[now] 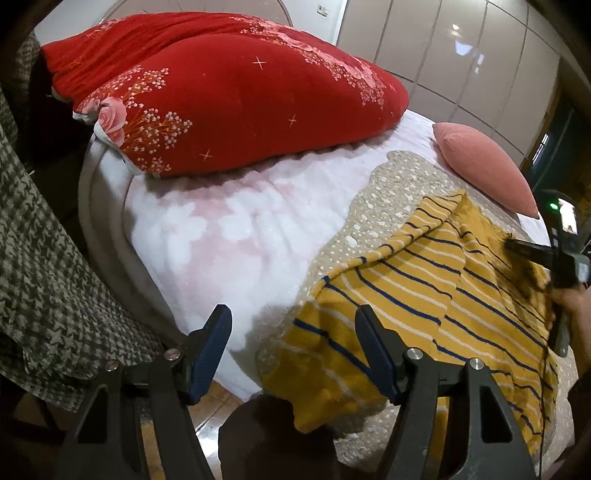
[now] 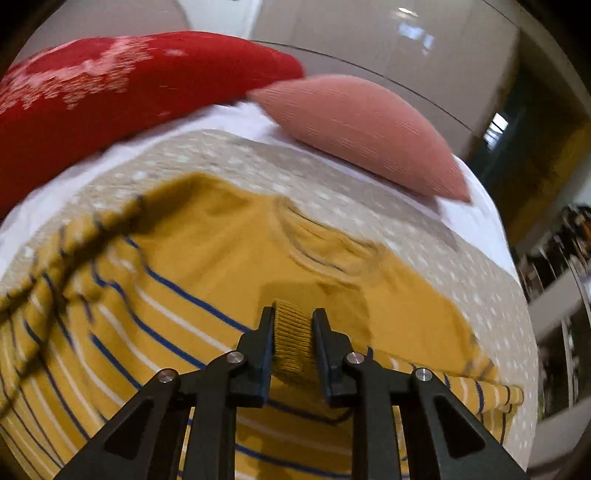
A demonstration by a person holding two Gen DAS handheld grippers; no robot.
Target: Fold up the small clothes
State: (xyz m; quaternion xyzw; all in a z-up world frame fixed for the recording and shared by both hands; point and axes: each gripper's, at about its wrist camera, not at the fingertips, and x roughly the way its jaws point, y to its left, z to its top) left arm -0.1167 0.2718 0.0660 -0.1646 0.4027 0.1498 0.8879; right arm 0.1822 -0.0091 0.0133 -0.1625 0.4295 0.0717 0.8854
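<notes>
Mustard-yellow knitted top with navy and white stripes [image 2: 207, 236] lies spread on the dotted beige blanket [image 2: 443, 295] on the bed, its ribbed cuff [image 2: 293, 339] pinched in the right tongs [image 2: 293, 325], left tongs [image 1: 293, 325] released, no writing legible.

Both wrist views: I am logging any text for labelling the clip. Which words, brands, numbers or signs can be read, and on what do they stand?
None can be read.
Striped yellow top: no print or tag showing.
Red floral quilt: flowers and stars only, no lettering.
Small wall panel at the top of the left wrist view: too small to read.
Lit screen on the right hand-held gripper: too blurred to read.
</notes>
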